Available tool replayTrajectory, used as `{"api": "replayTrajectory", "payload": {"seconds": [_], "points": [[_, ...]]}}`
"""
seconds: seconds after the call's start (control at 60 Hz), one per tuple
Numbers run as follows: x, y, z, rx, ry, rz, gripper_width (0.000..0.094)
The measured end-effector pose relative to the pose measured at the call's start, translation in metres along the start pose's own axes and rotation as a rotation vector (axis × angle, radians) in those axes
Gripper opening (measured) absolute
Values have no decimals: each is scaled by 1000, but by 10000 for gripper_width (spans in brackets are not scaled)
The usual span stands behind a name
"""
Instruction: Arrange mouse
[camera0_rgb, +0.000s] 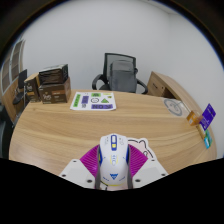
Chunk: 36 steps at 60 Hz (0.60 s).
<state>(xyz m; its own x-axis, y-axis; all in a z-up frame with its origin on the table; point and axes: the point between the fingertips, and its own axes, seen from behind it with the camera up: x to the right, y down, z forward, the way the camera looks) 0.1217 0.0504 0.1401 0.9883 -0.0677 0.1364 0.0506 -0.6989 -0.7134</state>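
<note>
A white mouse (113, 157) with blue and yellow markings sits between my two fingers, lengthwise along them. My gripper (113, 168) has its pink pads (93, 164) pressed against both sides of the mouse, shut on it. The mouse is held over the near part of a wooden table (70, 125). Its underside is hidden.
A white sheet with green and blue print (95, 99) lies at the table's far side. Dark boxes (50, 86) stand at the far left. A black chair (120, 73) stands behind the table. Small items (205, 118) and a wooden box (166, 88) lie at the right.
</note>
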Motion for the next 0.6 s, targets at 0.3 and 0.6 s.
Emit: {"api": "replayTrajectory", "payload": {"seconds": [0.3,0.6], "points": [[50,47,33,-61,-157,87,374],[43,55,-2,-83,-190,42,840]]}}
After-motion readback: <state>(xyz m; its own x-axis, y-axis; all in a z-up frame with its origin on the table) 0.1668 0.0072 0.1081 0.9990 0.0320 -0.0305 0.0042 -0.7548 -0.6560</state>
